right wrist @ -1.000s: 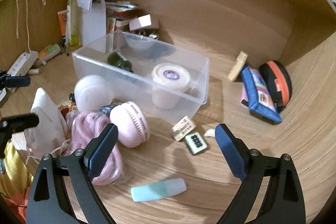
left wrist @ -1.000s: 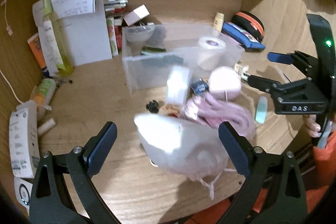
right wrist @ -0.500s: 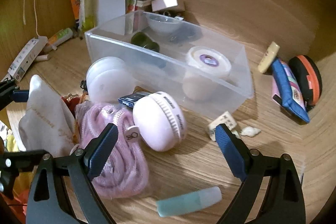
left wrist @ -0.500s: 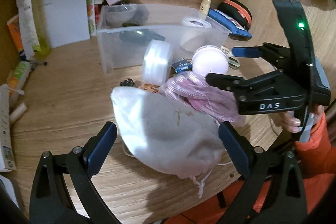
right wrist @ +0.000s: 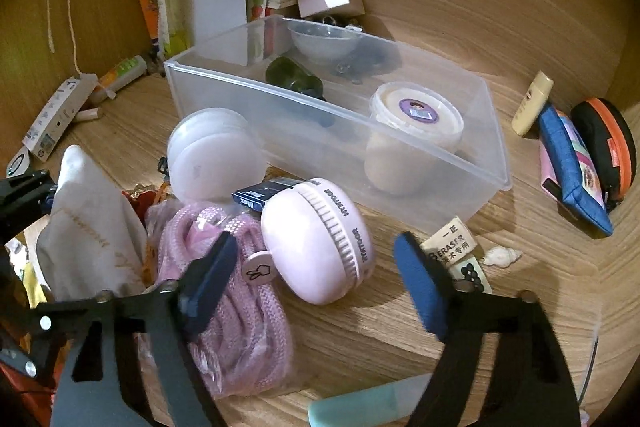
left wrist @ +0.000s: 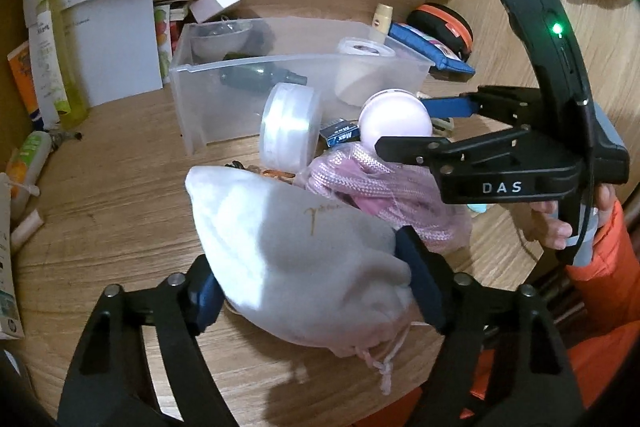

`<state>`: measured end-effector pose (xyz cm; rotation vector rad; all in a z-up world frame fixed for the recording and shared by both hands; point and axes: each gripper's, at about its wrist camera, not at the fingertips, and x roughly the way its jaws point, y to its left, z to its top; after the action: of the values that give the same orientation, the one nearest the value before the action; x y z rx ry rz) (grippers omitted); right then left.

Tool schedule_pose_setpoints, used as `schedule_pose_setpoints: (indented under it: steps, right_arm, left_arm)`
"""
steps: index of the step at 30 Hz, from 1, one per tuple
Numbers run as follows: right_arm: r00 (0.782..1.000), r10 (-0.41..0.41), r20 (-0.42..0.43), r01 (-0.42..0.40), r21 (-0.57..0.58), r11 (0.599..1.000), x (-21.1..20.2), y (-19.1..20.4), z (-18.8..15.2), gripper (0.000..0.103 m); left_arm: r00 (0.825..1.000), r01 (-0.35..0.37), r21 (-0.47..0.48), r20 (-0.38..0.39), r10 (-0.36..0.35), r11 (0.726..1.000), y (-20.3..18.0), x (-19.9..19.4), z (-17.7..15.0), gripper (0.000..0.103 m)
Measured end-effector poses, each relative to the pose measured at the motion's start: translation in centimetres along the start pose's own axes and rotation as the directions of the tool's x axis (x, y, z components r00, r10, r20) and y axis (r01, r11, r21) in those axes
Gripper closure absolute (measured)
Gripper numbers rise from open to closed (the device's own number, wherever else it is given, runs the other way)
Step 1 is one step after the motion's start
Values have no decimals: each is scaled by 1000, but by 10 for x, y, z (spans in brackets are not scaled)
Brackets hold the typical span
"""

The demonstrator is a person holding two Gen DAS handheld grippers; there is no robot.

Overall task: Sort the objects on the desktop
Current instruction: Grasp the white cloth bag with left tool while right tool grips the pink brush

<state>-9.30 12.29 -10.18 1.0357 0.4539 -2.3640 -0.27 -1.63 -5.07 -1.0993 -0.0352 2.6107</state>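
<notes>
Your bench is a wood-grain surface crowded with loose items. The largest is the clear plastic bin, set far centre, already holding a lidded tub, a dark bottle and a small bowl.

Next in size is the white cloth pouch, lying near and left of the heap. It is soft, light and baggy, with a drawstring tail at its near end and faint gold lettering on its face. Your left gripper has its jaws closing on the pouch, both pads pressing into the cloth at its fat near end. Expect the fabric to sag and shift in that grip; a hold across the gathered neck would likely be firmer.

Just right of the pouch lies a bundle of pink rope, limp and liable to trail.

Touching the rope on its right is the round pink hairbrush, tipped on edge. It looks hard, smooth and light, so it may roll or slip; take it across the ribbed seam. Your right gripper has its jaws closing with the brush between them, neither pad yet in contact.

Behind the rope stands a white round case; an eraser lies right of the brush.
</notes>
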Motion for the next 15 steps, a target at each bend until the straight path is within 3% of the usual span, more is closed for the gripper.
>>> schedule_pose_setpoints:
  steps: [1, 9, 15]
  right_arm:
    - [1000, -1, -3, 1, -5, 1000, 0, 1, 0, 42]
    - [999, -9, 39, 9, -2, 1000, -9, -1, -1, 43]
    - [998, -15, 61, 15, 3, 1000, -21, -4, -2, 43]
  left_arm:
    - [1000, -2, -2, 6, 2, 1000, 1, -1, 0, 32]
    - [999, -34, -38, 39, 35, 999, 10, -11, 3, 42]
    - [993, -67, -45, 92, 71, 997, 13, -23, 8, 43]
